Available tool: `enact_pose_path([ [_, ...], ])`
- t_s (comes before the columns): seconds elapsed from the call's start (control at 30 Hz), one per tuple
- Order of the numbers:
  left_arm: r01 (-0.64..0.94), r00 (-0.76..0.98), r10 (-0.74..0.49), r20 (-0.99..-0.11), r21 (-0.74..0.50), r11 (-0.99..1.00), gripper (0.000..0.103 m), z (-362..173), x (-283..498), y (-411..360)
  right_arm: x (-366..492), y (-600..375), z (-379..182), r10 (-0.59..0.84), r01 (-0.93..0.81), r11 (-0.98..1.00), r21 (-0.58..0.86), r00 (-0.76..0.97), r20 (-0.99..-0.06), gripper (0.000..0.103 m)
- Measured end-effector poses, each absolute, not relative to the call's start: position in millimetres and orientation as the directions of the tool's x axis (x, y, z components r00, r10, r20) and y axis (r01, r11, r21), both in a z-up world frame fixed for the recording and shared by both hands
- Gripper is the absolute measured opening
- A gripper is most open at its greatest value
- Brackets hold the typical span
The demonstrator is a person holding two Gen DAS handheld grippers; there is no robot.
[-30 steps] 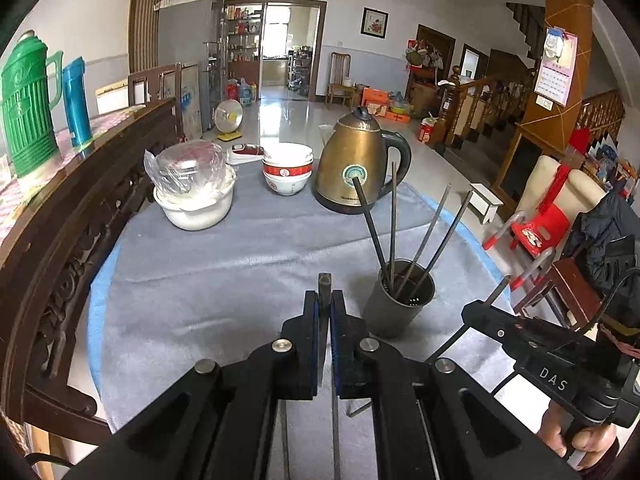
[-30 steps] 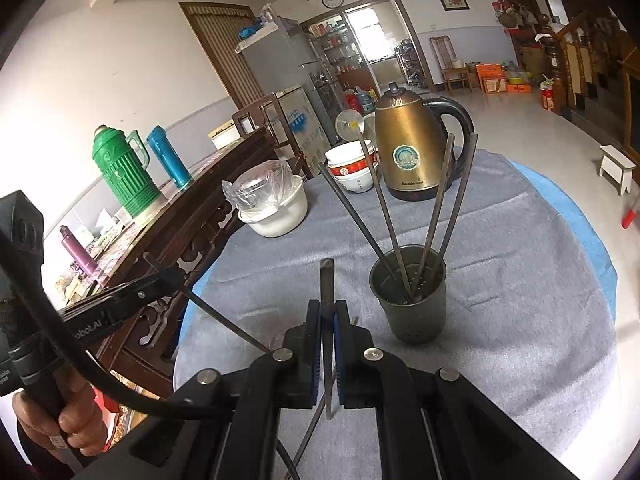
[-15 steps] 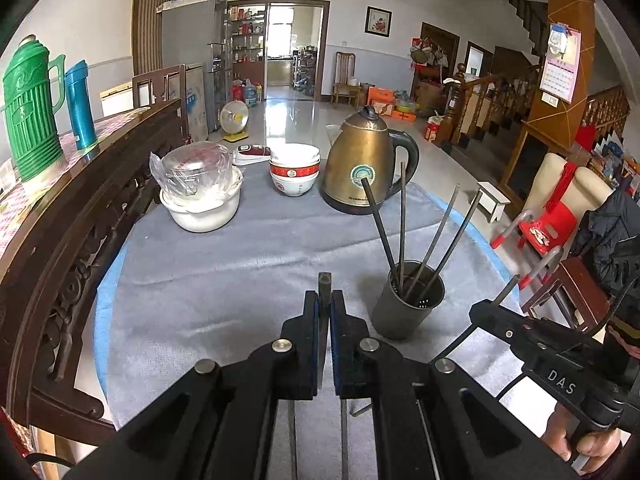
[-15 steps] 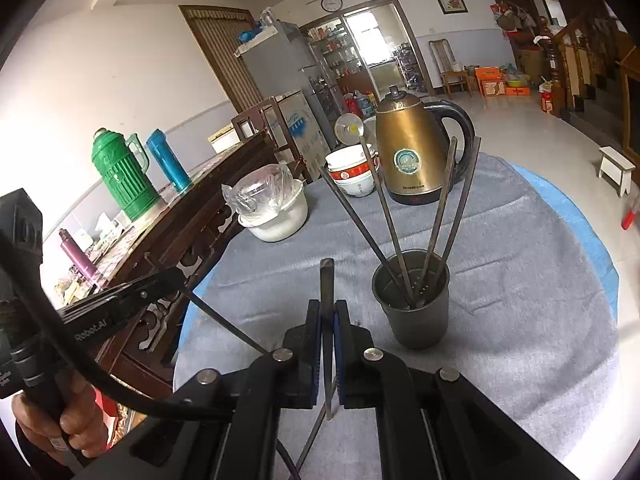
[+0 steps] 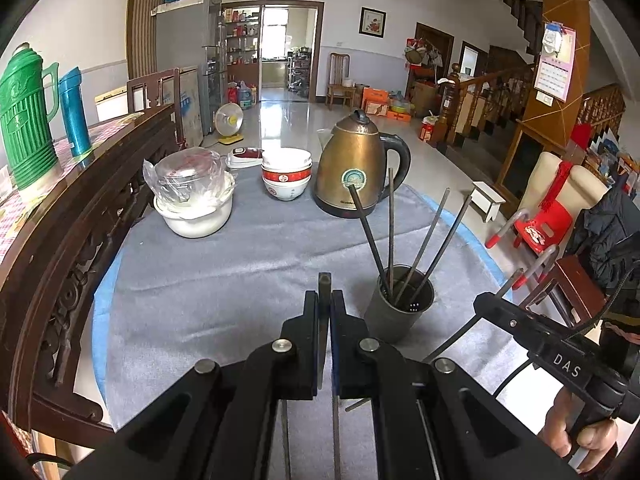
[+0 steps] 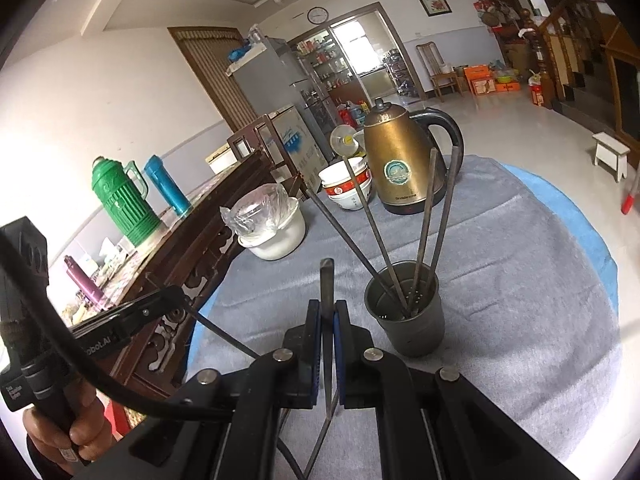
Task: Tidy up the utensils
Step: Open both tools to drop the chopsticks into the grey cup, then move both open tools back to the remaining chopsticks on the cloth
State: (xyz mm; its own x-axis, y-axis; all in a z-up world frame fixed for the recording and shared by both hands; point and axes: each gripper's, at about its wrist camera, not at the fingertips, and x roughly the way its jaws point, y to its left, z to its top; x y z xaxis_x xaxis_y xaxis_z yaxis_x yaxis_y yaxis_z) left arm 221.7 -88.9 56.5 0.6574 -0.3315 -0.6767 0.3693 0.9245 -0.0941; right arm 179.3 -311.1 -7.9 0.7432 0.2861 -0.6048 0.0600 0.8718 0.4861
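Each gripper, left and right, clamps one chopstick; lower tips steeply into the holder near the table's front edge.

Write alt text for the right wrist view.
The right claw is shut on a dark chopstick, beside a grey holder with four more. Behind it on the grey cloth stand a bronze kettle, stacked bowls and a white pot.
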Motion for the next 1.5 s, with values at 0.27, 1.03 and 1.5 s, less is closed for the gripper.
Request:
enact_pose_path([
  [0.27, 0.393, 0.662, -0.384, -0.644, -0.138, 0.909, 0.005, 76, 216, -85, 169, -333, 2, 0.263, 0.097, 0.838, 0.537, 0.791, -0.553, 0.006],
  [1.03, 0.451, 0.724, -0.513, -0.461, -0.246, 0.858, 0.005, 133, 239, -113, 164, -399, 44, 0.114, 0.221, 0.717, 0.661, 0.899, -0.424, 0.006],
  [1.5, 0.426, 0.732, -0.488, -0.474, -0.241, 0.872, 0.005, 87, 272, -166, 174, -411, 14, -0.07, 0.36, 0.767, 0.531, 0.869, -0.489, 0.006],
])
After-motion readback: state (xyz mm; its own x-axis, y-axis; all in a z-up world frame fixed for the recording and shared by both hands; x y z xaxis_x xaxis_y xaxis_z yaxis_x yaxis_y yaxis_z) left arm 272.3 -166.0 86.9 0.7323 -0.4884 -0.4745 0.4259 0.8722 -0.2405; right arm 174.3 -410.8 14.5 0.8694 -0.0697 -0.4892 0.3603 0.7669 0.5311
